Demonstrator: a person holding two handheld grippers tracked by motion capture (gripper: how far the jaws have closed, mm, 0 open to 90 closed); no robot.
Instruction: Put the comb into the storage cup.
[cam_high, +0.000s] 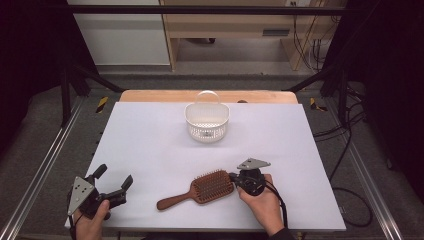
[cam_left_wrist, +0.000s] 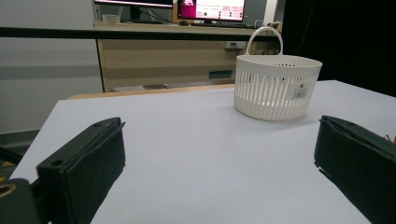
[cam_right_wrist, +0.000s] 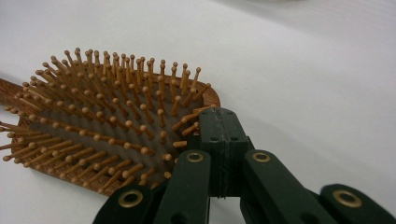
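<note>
the wooden paddle hairbrush (cam_high: 200, 190) lies bristles-up on the white table top (cam_high: 150, 145), close to the near edge and a little right of its middle, with the oval head (cam_right_wrist: 107, 140) toward the right and the brown handle (cam_high: 172, 201) slanting down to the left toward the near edge. in the right gripper view its wooden pins stand up from a grey cushion set in the brown rim. the right gripper (cam_high: 233, 178) sits at the head's right end, its jaws pressed together with nothing visible between them; in the right gripper view the closed tips (cam_right_wrist: 218, 122) lie over the rim of the head among the outermost pins, though i cannot tell for sure whether they press on it. the right hand (cam_high: 260, 202) comes up from the near edge, wrist angled left, fingers wrapped round the gripper body, the grey three-cornered plate (cam_high: 253, 163) on top and the cable trailing back along the forearm. the left gripper (cam_high: 114, 178) is well apart from the brush, at the near left corner of the table, jaws spread wide and pointing up and to the right across the table; the left hand (cam_high: 92, 221) grips it from below at the near edge. a white slotted plastic basket (cam_high: 207, 121) with a loop handle (cam_left_wrist: 264, 35) stands upright near the middle of the far edge, well apart from both grippers.
</note>
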